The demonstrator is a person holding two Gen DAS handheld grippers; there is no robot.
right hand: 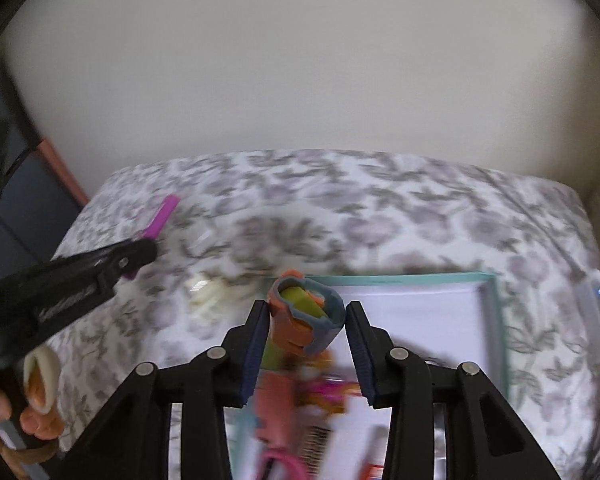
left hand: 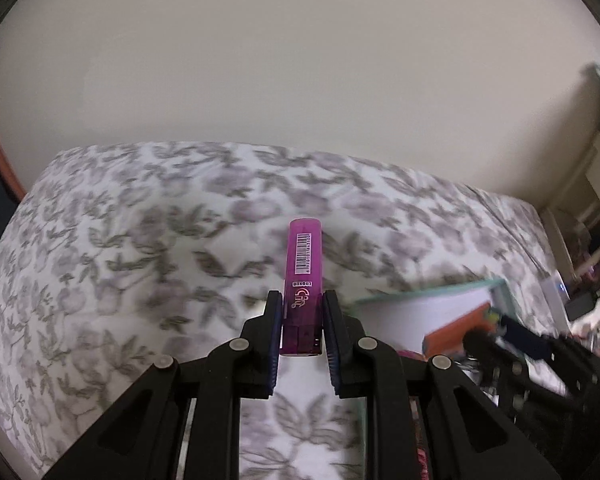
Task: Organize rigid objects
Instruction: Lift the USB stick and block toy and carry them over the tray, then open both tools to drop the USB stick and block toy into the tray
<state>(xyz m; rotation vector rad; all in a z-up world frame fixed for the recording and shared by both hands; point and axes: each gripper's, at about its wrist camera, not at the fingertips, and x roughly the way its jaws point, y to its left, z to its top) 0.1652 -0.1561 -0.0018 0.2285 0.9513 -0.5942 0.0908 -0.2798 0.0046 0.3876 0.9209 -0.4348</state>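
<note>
My left gripper (left hand: 302, 304) is shut on a purple lighter (left hand: 303, 280) with a barcode, held above the floral bedsheet (left hand: 140, 260). It also shows in the right wrist view (right hand: 140, 256), with the lighter (right hand: 162, 216) sticking out past it. My right gripper (right hand: 306, 312) is shut on an orange, grey and green toy-like object (right hand: 304, 316), held over the near left part of a teal-edged white tray (right hand: 496, 320). The tray also shows in the left wrist view (left hand: 432, 300), with the right gripper (left hand: 484, 340) above it.
The tray holds several blurred items: an orange piece (right hand: 276, 404), pink things (right hand: 328, 392). A small pale object (right hand: 206, 292) lies on the sheet left of the tray. A white wall (left hand: 300, 60) stands behind the bed. Clutter and cables (left hand: 580, 304) sit at the right.
</note>
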